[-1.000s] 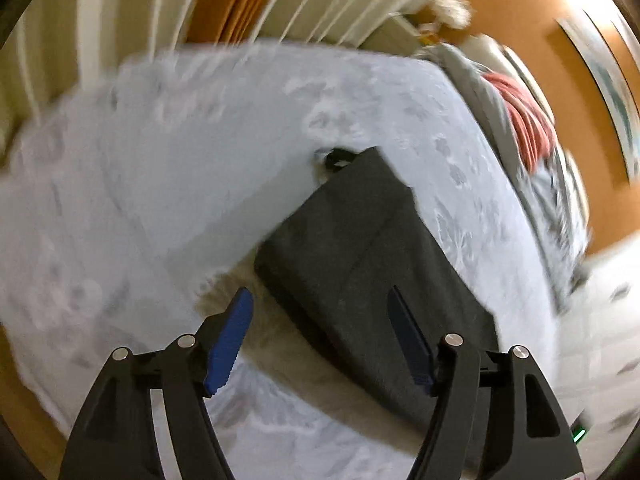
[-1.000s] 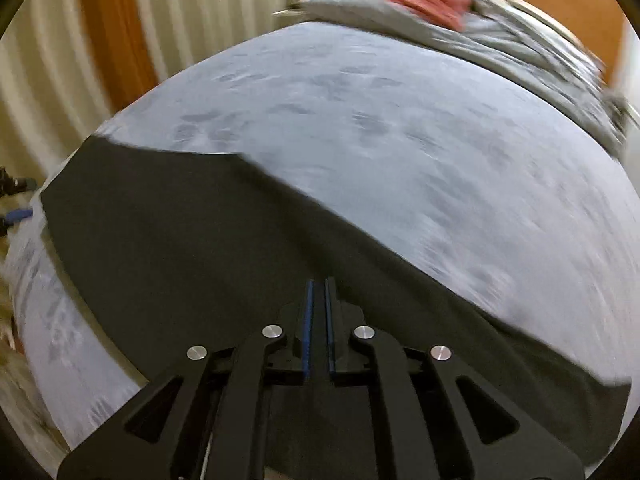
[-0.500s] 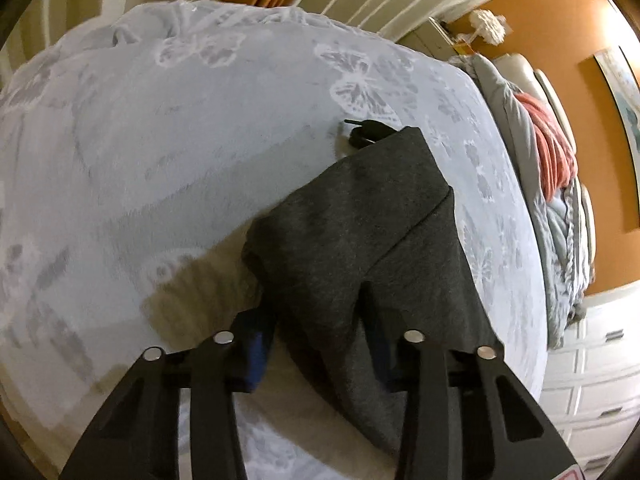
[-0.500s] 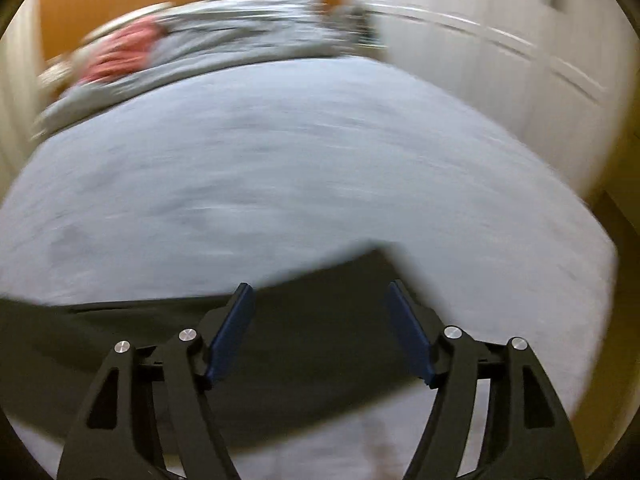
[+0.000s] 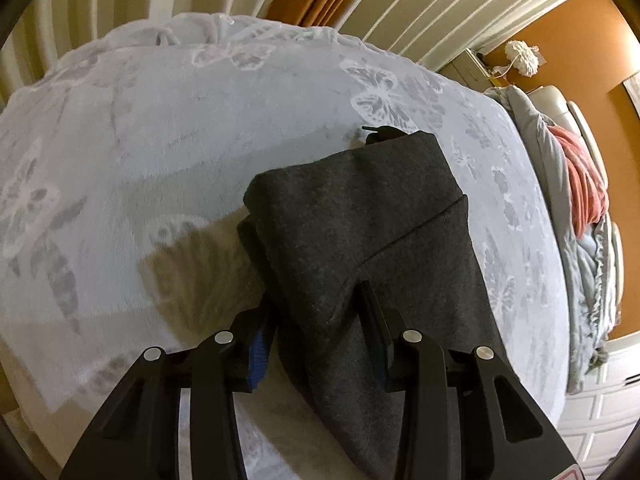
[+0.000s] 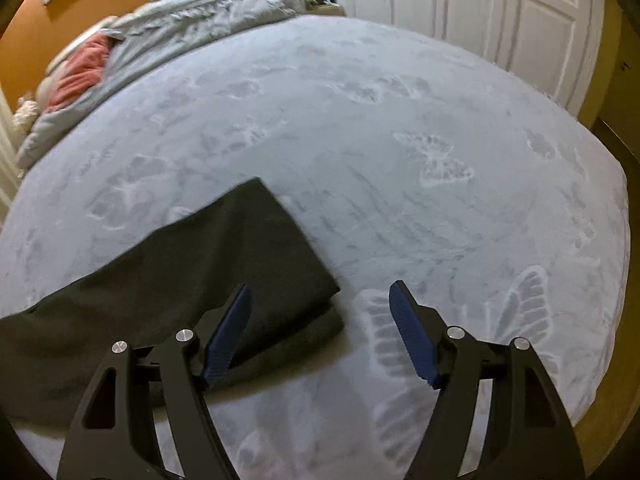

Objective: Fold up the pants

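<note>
— So, what have you got nearest you on the left?

— Your left gripper (image 5: 316, 328) is clamped on a raised fold of the dark grey pants (image 5: 360, 216), cloth bunched between its blue pads (image 5: 258, 356). Within the last second its jaws closed in on that fold.

— And your right gripper?

— Your right gripper (image 6: 320, 334) stands released, jaws spread wide and nothing pinched. They opened within the last second. Its left pad (image 6: 226, 334) hangs over the near corner of the pants (image 6: 180, 280); the right one is over bare blanket.

— Where do the pants lie?

— On the pale blue butterfly-print blanket (image 5: 160, 140) that covers the bed. From your left wrist you see them folded double, the upper layer ending in a straight edge across the lower one. A black drawstring end (image 5: 380, 132) pokes out at the far end. From your right wrist, a leg end lies in two stacked layers, its corner just left of your open jaws.

— Farther off?

— A grey comforter (image 6: 192, 20) with a pink blanket (image 6: 82, 72) bunched at the head of the bed, then white panelled doors (image 6: 480, 12) and an orange wall (image 5: 568, 40).
</note>
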{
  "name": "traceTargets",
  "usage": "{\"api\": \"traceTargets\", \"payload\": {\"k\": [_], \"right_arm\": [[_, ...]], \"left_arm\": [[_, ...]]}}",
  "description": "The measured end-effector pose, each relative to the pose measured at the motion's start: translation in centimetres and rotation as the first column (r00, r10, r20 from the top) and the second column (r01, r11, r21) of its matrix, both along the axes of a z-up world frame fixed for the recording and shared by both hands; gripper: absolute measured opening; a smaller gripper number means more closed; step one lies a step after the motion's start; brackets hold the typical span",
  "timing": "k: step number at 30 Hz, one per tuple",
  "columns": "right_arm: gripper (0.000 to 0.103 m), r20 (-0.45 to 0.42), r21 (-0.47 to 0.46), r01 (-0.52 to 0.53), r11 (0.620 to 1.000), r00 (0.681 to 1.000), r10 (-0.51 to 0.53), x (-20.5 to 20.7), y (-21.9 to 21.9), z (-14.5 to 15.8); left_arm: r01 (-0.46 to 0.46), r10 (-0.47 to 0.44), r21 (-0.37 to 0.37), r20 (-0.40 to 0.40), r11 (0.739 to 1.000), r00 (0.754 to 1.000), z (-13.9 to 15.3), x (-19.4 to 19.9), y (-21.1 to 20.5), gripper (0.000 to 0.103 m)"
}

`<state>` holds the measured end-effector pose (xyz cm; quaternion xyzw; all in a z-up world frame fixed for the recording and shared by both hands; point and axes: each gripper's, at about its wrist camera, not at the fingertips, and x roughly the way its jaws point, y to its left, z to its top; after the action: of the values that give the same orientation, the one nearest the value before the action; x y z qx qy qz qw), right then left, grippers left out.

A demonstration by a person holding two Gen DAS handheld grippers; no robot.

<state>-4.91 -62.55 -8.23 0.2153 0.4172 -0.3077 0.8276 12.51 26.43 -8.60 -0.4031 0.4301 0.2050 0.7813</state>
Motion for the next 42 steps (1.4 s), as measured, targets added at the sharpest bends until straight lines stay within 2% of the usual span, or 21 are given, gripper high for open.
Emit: {"api": "traceTargets", "payload": {"k": [1, 2, 5, 8, 11, 12, 13, 18, 21, 23, 25, 26, 27, 28, 33, 35, 36, 37, 38, 40, 42], "right_arm": [[0.054, -0.004, 0.045, 0.011, 0.999, 1.000, -0.010, -0.1, -0.6, -0.3], [0.054, 0.010, 0.096, 0.017, 0.995, 1.000, -0.018, -0.3, -0.8, -0.5], [0.062, -0.001, 0.117, 0.012, 0.993, 1.000, -0.011, -1.7, -0.5, -0.2], [0.062, 0.022, 0.172, -0.004, 0.985, 1.000, 0.000, -3.0, -0.6, -0.6], [0.046, 0.072, 0.203, 0.013, 0.979, 0.997, -0.028, -3.2, -1.4, -1.4], [0.021, 0.078, 0.200, -0.002, 0.980, 0.997, -0.014, -2.9, -1.4, -1.3], [0.005, 0.091, 0.214, -0.018, 0.977, 0.996, -0.002, -2.5, -1.4, -1.3], [0.004, 0.225, 0.102, 0.001, 0.995, 0.974, -0.024, -4.0, -1.1, 3.7], [0.005, 0.114, 0.198, 0.015, 0.980, 0.993, -0.038, -3.3, -2.1, -0.4], [0.008, 0.067, 0.208, 0.000, 0.978, 0.998, -0.014, -2.7, -1.6, -1.3], [0.018, 0.092, 0.170, 0.005, 0.985, 0.996, -0.021, -2.9, -1.0, 0.3], [0.025, 0.154, 0.187, 0.008, 0.982, 0.987, -0.037, -3.4, -0.9, 1.2], [0.051, 0.183, 0.194, 0.024, 0.981, 0.981, -0.061, -3.9, -0.9, 1.5], [0.064, 0.199, 0.197, 0.042, 0.980, 0.976, -0.082, -4.1, -0.9, 1.6], [0.067, 0.217, 0.353, 0.039, 0.935, 0.969, -0.122, -3.0, -1.5, -0.6], [0.060, 0.185, 0.371, 0.050, 0.927, 0.974, -0.127, -2.0, -1.2, -2.0], [0.050, 0.175, 0.337, 0.047, 0.940, 0.978, -0.112, -1.2, -1.2, -1.9], [0.019, 0.164, 0.325, 0.030, 0.945, 0.983, -0.088, -0.7, -1.1, -1.7], [0.010, 0.176, 0.345, 0.013, 0.938, 0.981, -0.079, -0.3, -0.9, -1.6], [0.010, 0.245, 0.329, -0.024, 0.944, 0.968, -0.060, 0.5, 0.4, 0.5], [0.010, 0.364, 0.261, -0.149, 0.954, 0.930, 0.046, 1.7, 3.8, 5.0]], "left_arm": [[0.005, -0.005, 0.008, 0.001, 1.000, 1.000, 0.0, 0.0, 0.0, 0.036], [0.018, -0.018, 0.012, 0.000, 1.000, 1.000, 0.0, 0.1, 0.0, 0.036], [0.047, -0.047, -0.009, 0.003, 0.999, 0.999, 0.0, 0.3, 0.5, 0.034], [0.065, -0.065, -0.049, 0.004, 0.997, 0.998, -0.2, 0.5, 1.2, 0.034], [0.080, -0.080, -0.043, -0.007, 0.996, 0.997, -0.1, 0.7, 1.1, 0.034], [0.081, -0.081, -0.033, -0.012, 0.996, 0.997, -0.1, 0.7, 0.9, 0.034], [0.080, -0.081, -0.025, -0.014, 0.996, 0.997, 0.0, 0.8, 0.8, 0.034], [0.090, -0.090, -0.026, -0.008, 0.996, 0.996, 0.2, 0.7, 0.9, 0.034], [0.106, -0.107, -0.025, -0.017, 0.994, 0.994, 0.0, 0.9, 1.0, 0.034], [0.125, -0.125, -0.008, -0.024, 0.992, 0.992, 0.1, 1.0, 0.8, 0.034], [0.140, -0.140, 0.002, -0.035, 0.990, 0.990, 0.2, 1.1, 0.7, 0.035], [0.140, -0.140, -0.001, -0.035, 0.990, 0.989, 0.1, 1.1, 0.7, 0.037], [0.143, -0.143, -0.005, -0.037, 0.990, 0.989, 0.0, 1.1, 0.8, 0.037], [0.145, -0.145, -0.011, -0.035, 0.989, 0.989, 0.0, 1.1, 0.9, 0.038], [0.149, -0.149, -0.018, -0.032, 0.989, 0.988, -0.1, 1.0, 1.0, 0.038], [0.153, -0.153, -0.011, -0.033, 0.988, 0.988, 0.0, 1.1, 0.8, 0.038], [0.155, -0.156, -0.007, -0.034, 0.988, 0.987, 0.0, 1.2, 0.7, 0.038], [0.159, -0.159, -0.003, -0.033, 0.987, 0.987, 0.0, 1.1, 0.6, 0.038], [0.164, -0.164, -0.002, -0.031, 0.987, 0.986, 0.0, 1.2, 0.6, 0.038], [0.171, -0.171, -0.002, -0.032, 0.985, 0.985, 0.1, 1.2, 0.5, 0.038], [0.168, -0.168, -0.022, -0.028, 0.986, 0.985, 0.1, 1.1, 0.7, 0.038]]}}
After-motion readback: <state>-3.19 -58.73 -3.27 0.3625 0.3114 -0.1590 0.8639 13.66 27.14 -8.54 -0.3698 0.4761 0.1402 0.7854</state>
